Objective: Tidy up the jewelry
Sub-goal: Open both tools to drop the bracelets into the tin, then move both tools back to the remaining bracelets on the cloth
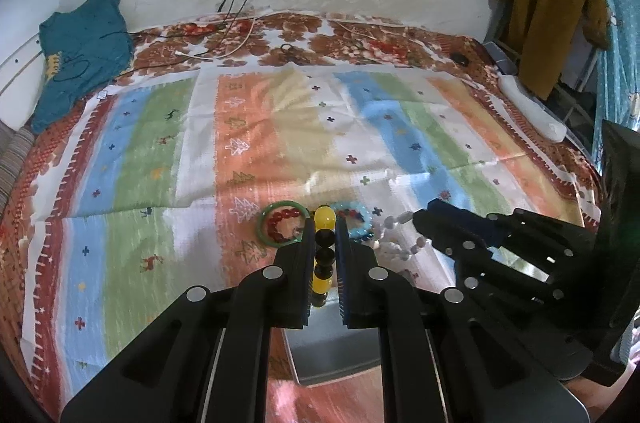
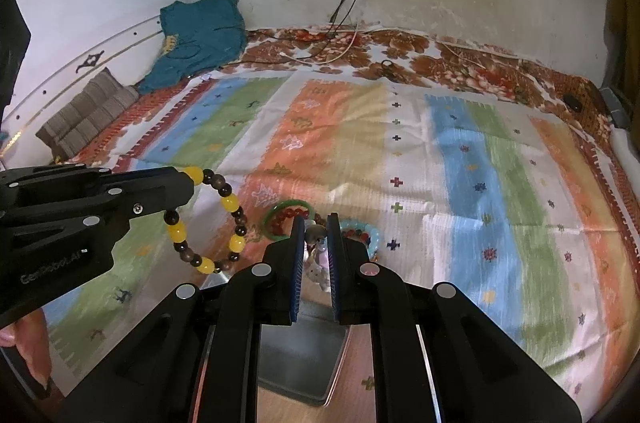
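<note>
My left gripper (image 1: 325,225) is shut on a bracelet of yellow and dark beads (image 1: 324,257), lifted above the striped cloth. In the right wrist view that bracelet (image 2: 230,203) hangs as a loop from the left gripper (image 2: 188,185). A string of pale white beads (image 2: 316,277) is pinched in my shut right gripper (image 2: 315,223), and the same beads (image 1: 394,221) dangle from the right gripper (image 1: 420,221) in the left wrist view. On the cloth lie a green bangle (image 1: 264,231) around a red bead bracelet (image 1: 276,221), and a light blue bead bracelet (image 1: 360,229).
A shiny metal tray (image 1: 328,347) sits under both grippers at the near edge of the bed. The striped cloth (image 1: 280,127) covers a floral bedsheet. A teal garment (image 1: 80,51) and cables (image 1: 240,35) lie by the far wall. A hand (image 2: 36,363) holds the left gripper.
</note>
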